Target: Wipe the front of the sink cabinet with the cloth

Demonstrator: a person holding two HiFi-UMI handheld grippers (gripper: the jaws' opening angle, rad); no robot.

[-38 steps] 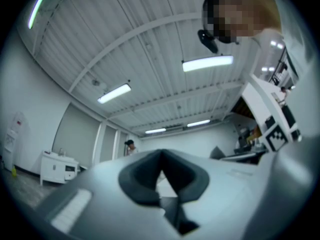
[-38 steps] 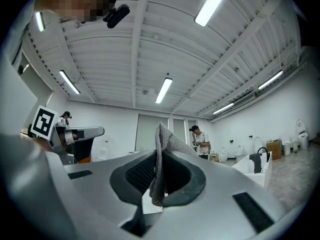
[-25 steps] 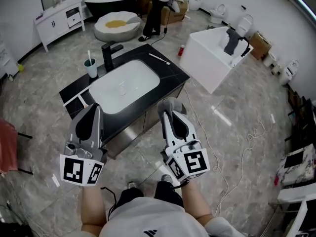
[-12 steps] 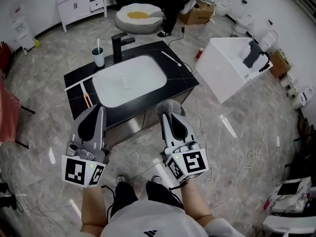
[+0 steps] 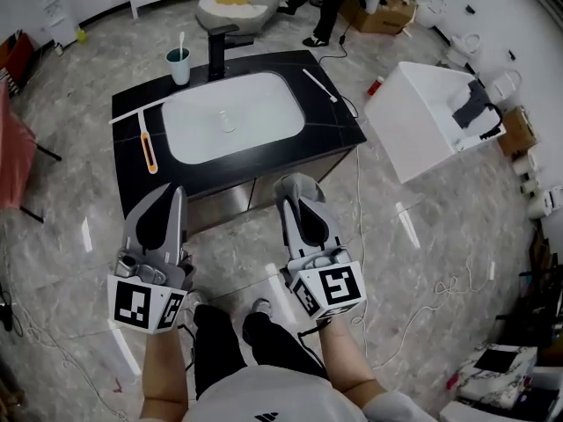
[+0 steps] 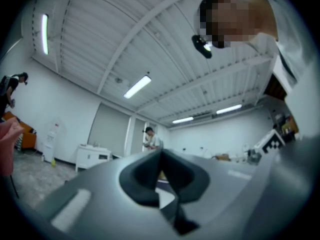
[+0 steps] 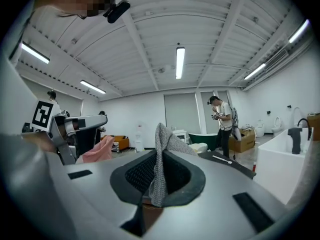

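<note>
my left gripper [image 5: 165,193] sits at the lower left of the head view. its jaws are pressed together with nothing between them. i hold it up and off to the side, spare, so it stays out of the wiping hand's way.

between my two grippers, just above them in the frame, stands the sink cabinet with its steel-grey front [image 5: 222,204]. it carries a black stone bench top [image 5: 330,123] and a white oval basin [image 5: 233,121]. a teal cup with a toothbrush [image 5: 179,65] stands at the bench's upper left corner beside the black tap [image 5: 220,39]. i judge the front to be the target, and nothing touches it yet.

to the right of centre my right gripper [image 7: 159,159] is clamped on the grey knitted cloth [image 7: 162,136]. the cloth is pinched at its middle, so a loose peak stands up past the jaw tips. that free fold is what should meet the panel, not the hard jaws. both grippers point at the cabinet but hang apart from it, so the wipe looks not yet begun. next i'd lower the cloth to the front.
</note>
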